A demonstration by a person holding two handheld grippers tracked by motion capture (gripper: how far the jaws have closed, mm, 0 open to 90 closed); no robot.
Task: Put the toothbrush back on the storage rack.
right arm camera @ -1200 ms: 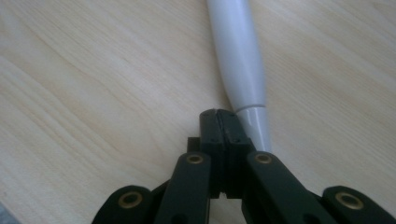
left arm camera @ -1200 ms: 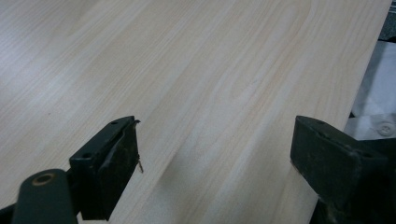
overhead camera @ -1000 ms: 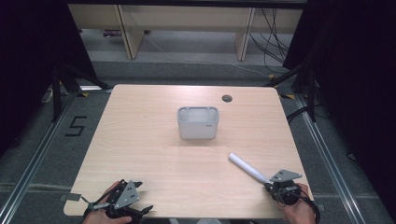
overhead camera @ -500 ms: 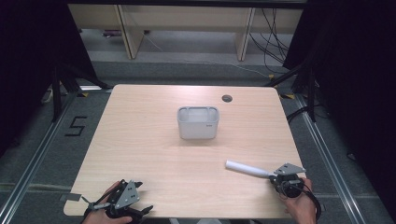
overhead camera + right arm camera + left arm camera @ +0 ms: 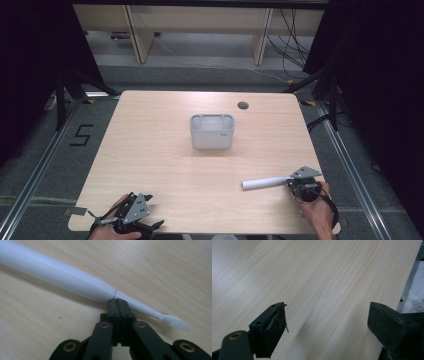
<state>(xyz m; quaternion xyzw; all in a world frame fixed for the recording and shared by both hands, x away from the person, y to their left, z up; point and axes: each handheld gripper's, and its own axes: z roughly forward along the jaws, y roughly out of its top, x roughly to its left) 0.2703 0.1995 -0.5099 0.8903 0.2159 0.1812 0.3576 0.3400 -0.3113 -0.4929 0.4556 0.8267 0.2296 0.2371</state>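
At the near edge of the worktop (image 5: 165, 165), around seven o'clock, the left tool (image 5: 131, 218) is resting with its jaws standing wide apart over bare wood, gripping nothing. At about four o'clock the right tool (image 5: 292, 181) is sitting with its jaws pressed together; whether they are pinching the white electric toothbrush (image 5: 265, 183) at its thin neck or merely touching it, I cannot tell. The toothbrush is lying low along the wood, handle pointing toward nine o'clock, bristle head (image 5: 176, 323) beside the tool. Farther off, near the centre, a grey open-topped container (image 5: 212, 131) is standing apart from both. Beyond it, toward one o'clock, a small dark round hole (image 5: 243, 105) is showing in the worktop.
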